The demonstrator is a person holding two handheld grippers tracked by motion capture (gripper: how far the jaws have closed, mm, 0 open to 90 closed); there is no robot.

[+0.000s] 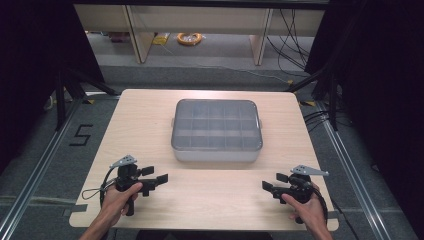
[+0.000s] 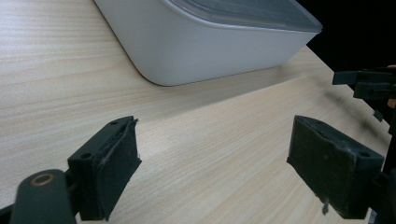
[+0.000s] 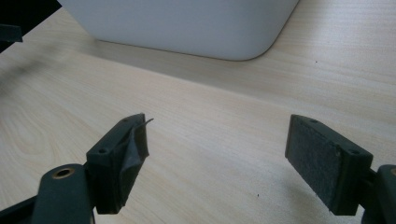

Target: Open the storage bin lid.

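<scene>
The organizer box (image 1: 216,131) sits at the middle of the table (image 1: 150,125), a shallow grey-white case with rounded corners under a clear lid, through which a grid of small compartments shows (what they hold cannot be made out). No label or brand is legible on the box; the one piece of writing nearby is a dark "5" (image 1: 80,135) marked on the floor to the left of the box, beyond the table edge.

The table is pale wood with fine grain and rounded corners. It stands on grey carpet between metal rails, with dark curtains on both sides. Beyond the box, past the far table edge, stand light wooden furniture legs, a coil of yellow cable (image 1: 189,38) on the floor, and loose black cables to the right.

Nearer than the box, toward the person, the left gripper (image 1: 155,181) rests at the front left in the left hand (image 1: 117,197), and the right gripper (image 1: 274,184) at the front right in the right hand (image 1: 307,207). Both point inward toward each other, well apart. Each gripper view shows its jaws spread wide over bare wood, pinching nothing, with the box's white wall ahead.
</scene>
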